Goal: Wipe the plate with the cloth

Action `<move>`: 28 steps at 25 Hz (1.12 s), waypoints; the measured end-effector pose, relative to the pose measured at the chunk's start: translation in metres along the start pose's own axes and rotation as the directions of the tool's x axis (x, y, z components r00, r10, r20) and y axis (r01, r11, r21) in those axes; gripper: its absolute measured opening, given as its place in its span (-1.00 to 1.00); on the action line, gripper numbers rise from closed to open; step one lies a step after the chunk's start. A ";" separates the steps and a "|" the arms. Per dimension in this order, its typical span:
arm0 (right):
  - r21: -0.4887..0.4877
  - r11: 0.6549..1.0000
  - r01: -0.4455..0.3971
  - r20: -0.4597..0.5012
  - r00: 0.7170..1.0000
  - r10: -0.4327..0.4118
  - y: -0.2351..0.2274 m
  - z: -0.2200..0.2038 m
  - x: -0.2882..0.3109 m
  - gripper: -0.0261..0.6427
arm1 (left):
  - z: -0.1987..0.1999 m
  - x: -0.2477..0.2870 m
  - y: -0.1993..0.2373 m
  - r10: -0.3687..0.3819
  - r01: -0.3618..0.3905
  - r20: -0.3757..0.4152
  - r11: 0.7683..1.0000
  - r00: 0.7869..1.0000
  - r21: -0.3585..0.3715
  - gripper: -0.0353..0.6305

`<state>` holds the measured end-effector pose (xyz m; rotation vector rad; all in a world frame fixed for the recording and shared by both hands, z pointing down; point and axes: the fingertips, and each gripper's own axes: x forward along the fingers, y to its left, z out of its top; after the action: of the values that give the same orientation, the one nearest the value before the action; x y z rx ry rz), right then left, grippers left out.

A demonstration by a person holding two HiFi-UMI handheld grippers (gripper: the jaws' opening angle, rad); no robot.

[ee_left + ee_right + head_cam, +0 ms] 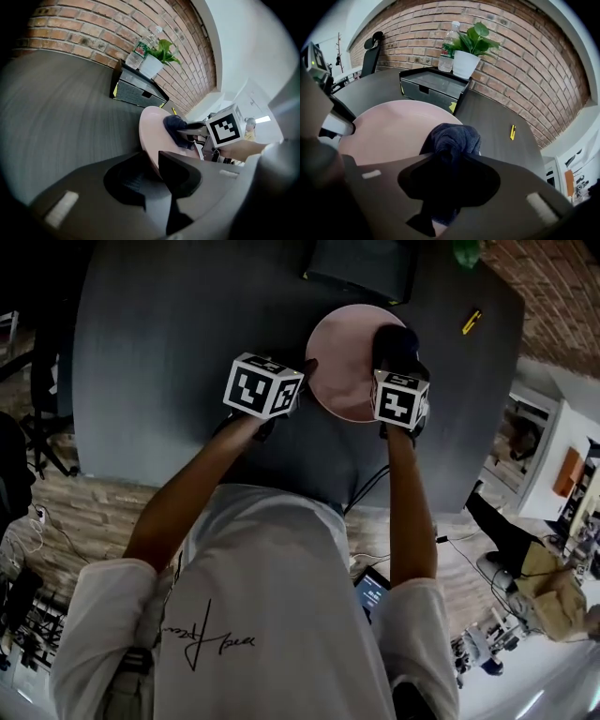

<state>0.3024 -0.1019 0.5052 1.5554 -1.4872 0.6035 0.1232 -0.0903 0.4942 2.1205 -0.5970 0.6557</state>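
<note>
left gripper (152,161) fingers pinch plate (342,367) rim, right gripper (452,157) fingers clamped on cloth (454,136), on plate's right side. wipe looks barely started, most left imo

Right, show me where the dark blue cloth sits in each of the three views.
Head view: dark blue cloth right of centre near the top, on the round pink plate.
Left gripper view: cloth just right of centre, against the plate.
Right gripper view: cloth at centre, gripped in the right claw.
Shared landmark: the pink plate.
</note>
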 end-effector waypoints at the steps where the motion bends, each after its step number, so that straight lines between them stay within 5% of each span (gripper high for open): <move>1: -0.005 1.000 -0.011 0.004 1.000 0.011 0.004 0.001 0.000 -0.58 | -0.002 -0.005 0.001 0.007 -0.007 0.003 1.000 1.000 -0.003 -0.58; 11: -0.011 0.995 -0.095 0.013 0.995 0.095 0.057 -0.005 -0.016 -0.59 | -0.052 -0.048 0.010 0.015 -0.016 -0.015 0.999 1.000 -0.041 -0.57; 28: -0.074 0.992 -0.098 0.022 0.995 0.100 0.128 0.010 -0.031 -0.62 | -0.087 -0.075 0.016 -0.009 0.009 -0.035 1.000 0.999 -0.024 -0.57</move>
<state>0.1719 -0.0805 0.5078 1.4457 -1.5960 0.5815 0.0356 -0.0147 0.5015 2.0844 -0.5730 0.6760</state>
